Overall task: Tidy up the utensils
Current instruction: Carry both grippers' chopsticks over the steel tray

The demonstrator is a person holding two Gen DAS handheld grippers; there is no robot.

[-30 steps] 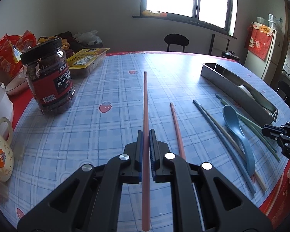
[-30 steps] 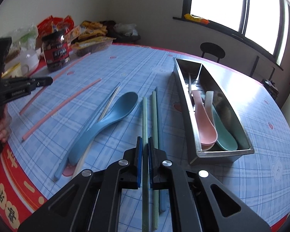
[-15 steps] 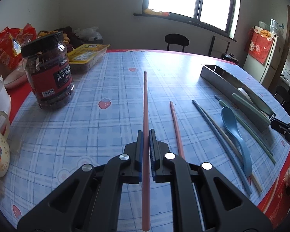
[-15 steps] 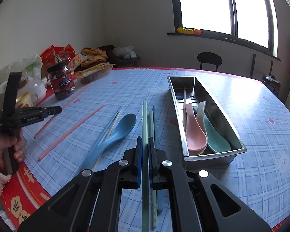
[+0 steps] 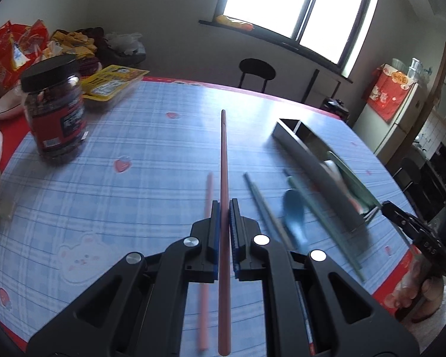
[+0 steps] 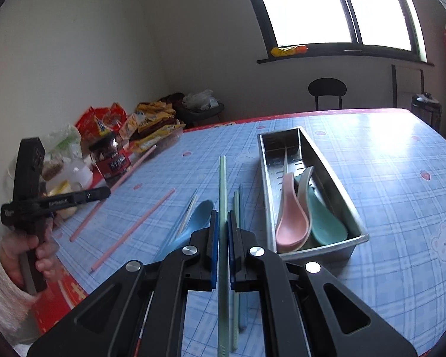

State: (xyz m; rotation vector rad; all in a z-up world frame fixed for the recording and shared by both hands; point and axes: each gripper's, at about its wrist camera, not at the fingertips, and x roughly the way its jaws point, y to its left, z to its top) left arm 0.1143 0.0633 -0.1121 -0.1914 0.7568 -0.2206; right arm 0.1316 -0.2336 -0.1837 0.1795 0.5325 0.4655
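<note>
While a blue checked cloth with strawberry and bear prints is spread over the round worktop (image 5: 139, 160), a red patterned border is seen along its edge. The left claw (image 5: 224, 208) is clenched on a pink chopstick (image 5: 224, 160), which is held above the cloth and points toward the upper middle of the left wrist view. A second pink chopstick (image 5: 206, 238) is seen lying on the cloth just left of it. The right claw (image 6: 221, 218) is clenched on a green chopstick (image 6: 222, 184), raised over the cloth in the centre of the right wrist view. Just right of it, more chopsticks (image 6: 238, 208) are laid flat, and a blue spoon (image 6: 197, 218) rests just left of the claw. A metal tray (image 6: 327, 160) stands at the right of that view, with a pink spoon (image 6: 291, 217) and a green spoon (image 6: 324, 220) lying in its near end.

A dark-lidded jar (image 5: 55, 108) is set at the upper left of the left wrist view, with a yellow packet (image 5: 113, 84) and snack bags (image 5: 15, 47) behind it near the wall. A bright window (image 6: 336, 6) is seen at the top, a round black stool (image 6: 327, 90) beneath its sill, and a fridge (image 5: 398, 110) at the far right of the left wrist view.
</note>
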